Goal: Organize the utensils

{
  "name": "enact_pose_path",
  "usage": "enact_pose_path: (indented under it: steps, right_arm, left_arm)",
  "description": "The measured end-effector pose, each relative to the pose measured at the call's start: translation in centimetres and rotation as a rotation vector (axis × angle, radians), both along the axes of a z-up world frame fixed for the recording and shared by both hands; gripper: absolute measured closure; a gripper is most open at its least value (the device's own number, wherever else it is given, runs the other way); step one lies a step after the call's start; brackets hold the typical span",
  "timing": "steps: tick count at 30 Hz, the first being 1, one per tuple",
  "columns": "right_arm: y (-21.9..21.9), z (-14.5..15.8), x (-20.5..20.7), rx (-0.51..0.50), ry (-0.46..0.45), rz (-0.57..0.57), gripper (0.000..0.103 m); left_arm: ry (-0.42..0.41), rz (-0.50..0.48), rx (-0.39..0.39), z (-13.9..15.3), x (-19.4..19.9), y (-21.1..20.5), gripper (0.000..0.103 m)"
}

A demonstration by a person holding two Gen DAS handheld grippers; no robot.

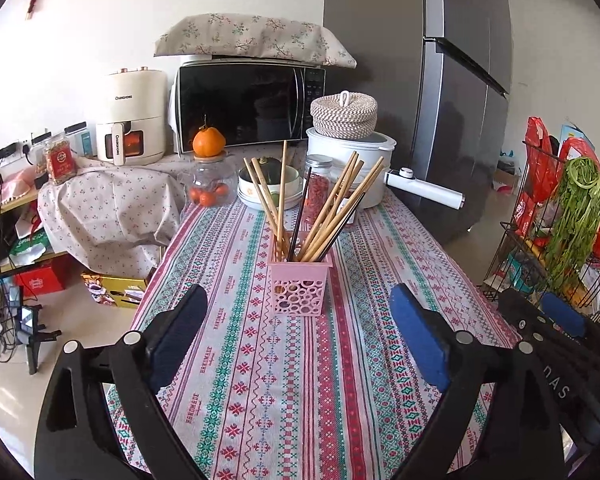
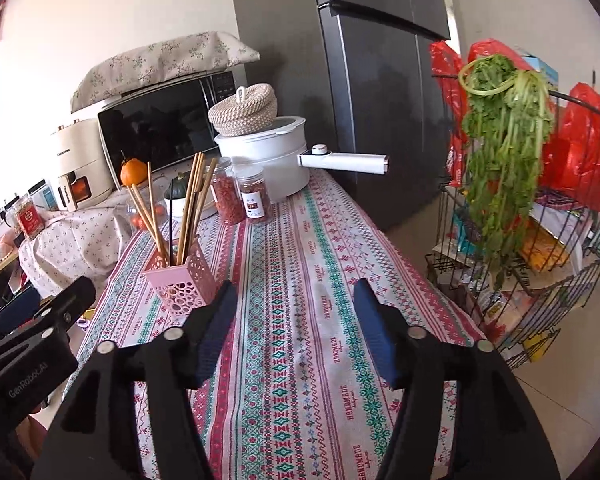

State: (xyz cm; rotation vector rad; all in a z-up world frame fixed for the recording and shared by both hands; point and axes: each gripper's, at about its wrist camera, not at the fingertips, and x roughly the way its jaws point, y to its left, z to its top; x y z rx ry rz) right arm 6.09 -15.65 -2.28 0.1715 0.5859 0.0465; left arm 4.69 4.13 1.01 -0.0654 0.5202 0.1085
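The bench point(image 1: 300, 380) carries a pink holder point(image 1: 299, 288) mid-cloth, chopsticks point(image 1: 332, 208) standing inside, about a dozen perhaps. Left tongs point(image 1: 298, 336) gape wide, empty. Right tongs point(image 2: 294, 320) likewise open, gripping nothing.

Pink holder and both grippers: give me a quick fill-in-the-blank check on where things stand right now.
1. The chopsticks stand in the ____ holder.
2. An orange sits on top of a glass ____.
3. Both the left gripper and the right gripper hold ____.
4. A woven basket rests on the white ____.

Missing words: pink; jar; nothing; pot
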Motion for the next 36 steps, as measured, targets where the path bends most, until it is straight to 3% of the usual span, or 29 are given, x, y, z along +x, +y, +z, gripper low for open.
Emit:
enact_pose_path:
  steps: [6,9,15,36]
  right_arm:
    - [-0.1,-0.6,-0.8,-0.077,-0.016,-0.081,0.013]
    - [-0.3,-0.8,-1.1,-0.096,-0.020,-0.121,0.007]
    - [-0.7,-1.1,-0.9,-0.072,0.016,-0.136,0.007]
    - [-1.5,-2.6,0.7,-0.026,0.114,-0.143,0.007]
  left_arm:
    - [0.011,0.022,0.006,-0.5,-0.5,0.0,0.008]
    - [0.017,0.036,0.004,-0.5,-0.5,0.1,0.007]
    - [0.058,0.041,0.012,-1.1,0.0,0.1,0.007]
    - [0.049,0.031,0.021,-1.4,0.2,-0.6,0.007]
